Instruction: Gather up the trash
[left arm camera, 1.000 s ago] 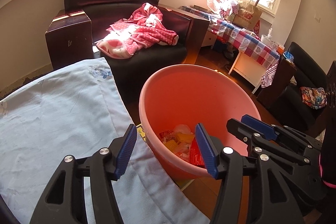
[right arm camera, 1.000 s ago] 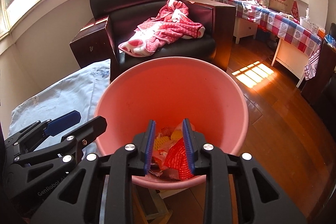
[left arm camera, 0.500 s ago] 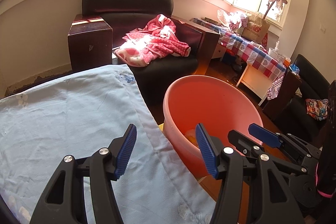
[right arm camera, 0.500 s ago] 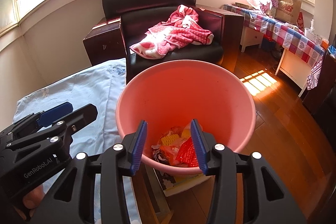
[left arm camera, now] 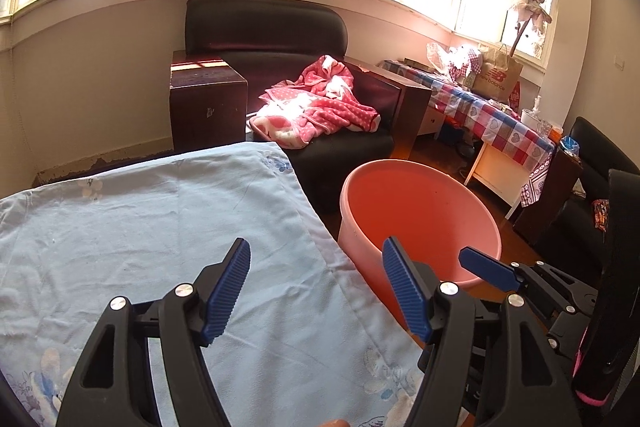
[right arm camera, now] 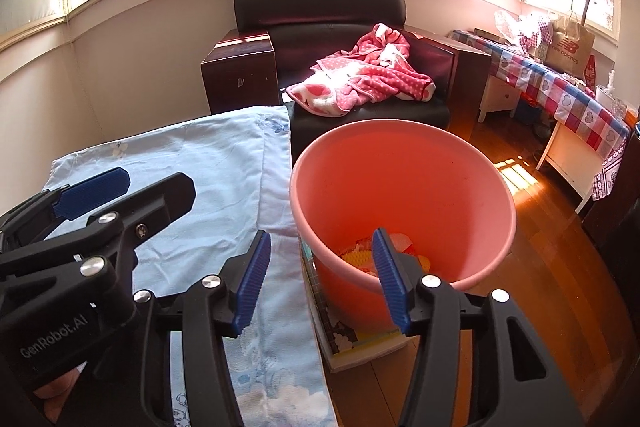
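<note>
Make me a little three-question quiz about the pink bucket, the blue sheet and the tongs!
1. True or false: the round pink plastic bucket is empty.
2. What lies on the black leather armchair? A) a crumpled pink dotted blanket B) a green pillow C) a grey cat
3. Fill in: the left tongs hover over the light blue flowered ____.

Key
1. False: crumpled wrappers lie at its bottom.
2. A
3. Sheet. The left tongs and the right tongs have both just been opening, and nothing is between their pads.
</note>
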### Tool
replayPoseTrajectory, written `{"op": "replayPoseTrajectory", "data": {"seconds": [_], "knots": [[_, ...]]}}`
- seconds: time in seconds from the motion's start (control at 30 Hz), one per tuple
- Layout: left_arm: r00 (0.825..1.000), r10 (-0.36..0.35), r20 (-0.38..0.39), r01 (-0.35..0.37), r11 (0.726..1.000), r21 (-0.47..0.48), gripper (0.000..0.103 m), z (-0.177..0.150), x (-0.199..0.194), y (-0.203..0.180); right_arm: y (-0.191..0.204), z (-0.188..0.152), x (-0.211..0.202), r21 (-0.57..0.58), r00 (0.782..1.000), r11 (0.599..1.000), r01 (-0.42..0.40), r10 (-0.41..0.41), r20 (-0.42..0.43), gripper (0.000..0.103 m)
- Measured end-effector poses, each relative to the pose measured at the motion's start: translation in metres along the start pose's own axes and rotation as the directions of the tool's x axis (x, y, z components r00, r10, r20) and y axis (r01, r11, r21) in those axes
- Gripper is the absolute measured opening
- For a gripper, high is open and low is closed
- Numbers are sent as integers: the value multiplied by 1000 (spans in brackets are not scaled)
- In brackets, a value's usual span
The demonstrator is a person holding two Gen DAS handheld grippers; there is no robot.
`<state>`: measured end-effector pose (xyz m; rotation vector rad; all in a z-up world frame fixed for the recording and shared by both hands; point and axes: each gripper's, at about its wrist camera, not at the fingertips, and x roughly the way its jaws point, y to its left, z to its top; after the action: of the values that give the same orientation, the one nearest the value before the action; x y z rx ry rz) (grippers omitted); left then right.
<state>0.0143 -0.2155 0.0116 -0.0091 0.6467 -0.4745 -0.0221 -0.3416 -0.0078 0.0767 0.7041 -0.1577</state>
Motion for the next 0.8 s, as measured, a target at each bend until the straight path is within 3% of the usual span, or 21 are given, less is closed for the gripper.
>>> {"op": "replayPoseTrajectory", "data": {"seconds": [0.8], "knots": [[993,112,19,-110,988,-108,67,-31,-33,41,15,-2,-10,14,999,1000,-6,5,32,54]]}}
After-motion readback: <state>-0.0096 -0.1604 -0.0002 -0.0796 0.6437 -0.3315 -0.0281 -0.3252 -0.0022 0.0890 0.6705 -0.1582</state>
